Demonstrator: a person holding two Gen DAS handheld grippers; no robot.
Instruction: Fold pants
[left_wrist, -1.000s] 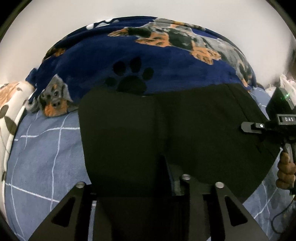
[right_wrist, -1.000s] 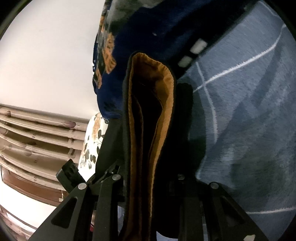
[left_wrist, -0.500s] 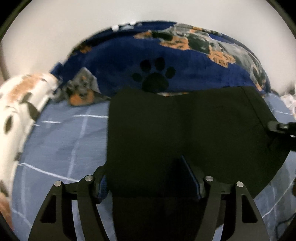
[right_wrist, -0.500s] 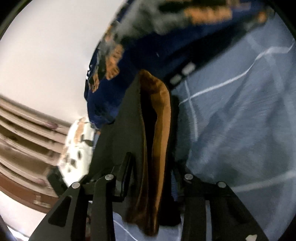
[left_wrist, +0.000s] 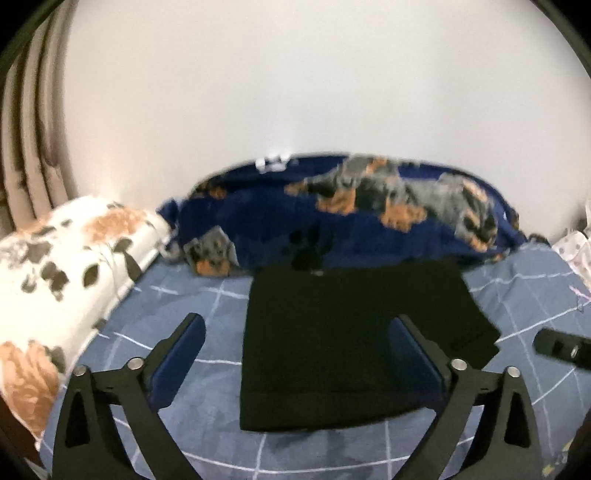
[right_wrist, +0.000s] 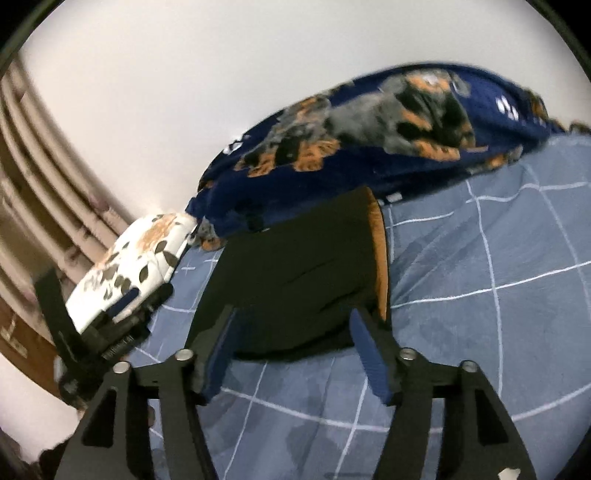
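The black pants (left_wrist: 332, 343) lie folded into a flat rectangle on the blue checked bedsheet (left_wrist: 184, 295). In the right wrist view the pants (right_wrist: 295, 280) show an orange lining along their right edge. My left gripper (left_wrist: 295, 343) is open and empty, held above the near edge of the pants. My right gripper (right_wrist: 291, 328) is open and empty, just short of the pants' near edge. The left gripper shows in the right wrist view (right_wrist: 122, 314) at the left, and part of the right gripper shows in the left wrist view (left_wrist: 561, 347) at the right.
A dark blue dog-print blanket (left_wrist: 369, 229) is bunched along the white wall behind the pants. A white floral pillow (left_wrist: 62, 266) lies at the left. A padded headboard (right_wrist: 40, 177) stands far left. Bare bedsheet (right_wrist: 480, 295) lies right of the pants.
Both grippers have let go of the pants, opened and pulled back and up. The pants now lie flat on the sheet.
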